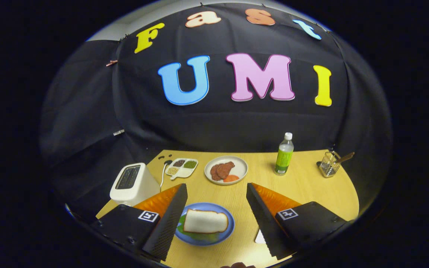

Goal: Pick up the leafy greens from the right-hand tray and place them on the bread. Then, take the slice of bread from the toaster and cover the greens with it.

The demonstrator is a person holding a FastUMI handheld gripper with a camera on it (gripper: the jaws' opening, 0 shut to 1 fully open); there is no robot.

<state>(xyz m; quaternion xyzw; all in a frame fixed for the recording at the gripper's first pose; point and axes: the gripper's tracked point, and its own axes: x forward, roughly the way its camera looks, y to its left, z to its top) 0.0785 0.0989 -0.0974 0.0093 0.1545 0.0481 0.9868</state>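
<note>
Across the wooden table [304, 186], everything is sitting in a loose arc beyond the gripper [216, 208], whose fingers are standing wide apart and holding nothing. Largest of the lot, the white toaster [133, 183] is standing beyond the left finger, its slots looking dark from this angle, so whether a slice is waiting inside I cannot tell. Next in size, the blue plate [229, 223] is lying between the fingers, close against the left one, and it is carrying a slice of bread [205, 221] with leafy greens [203, 236] peeking out from underneath along the near rim. Judging by that, the covering step is looking finished or nearly so.

Further back, a white plate [238, 167] is holding what look like dark meat pieces and something orange, with a small divided dish [182, 167] of grains just beside it, towards the toaster. A green bottle [284, 154] is standing upright well apart to the right, and a small wire holder [328, 164] is sitting at the far right corner.

The risk now is the left finger: it is hovering right over the plate's rim, so lowering or closing carelessly could be nudging the plate, sliding the top slice off the greens and undoing the stack.
</note>
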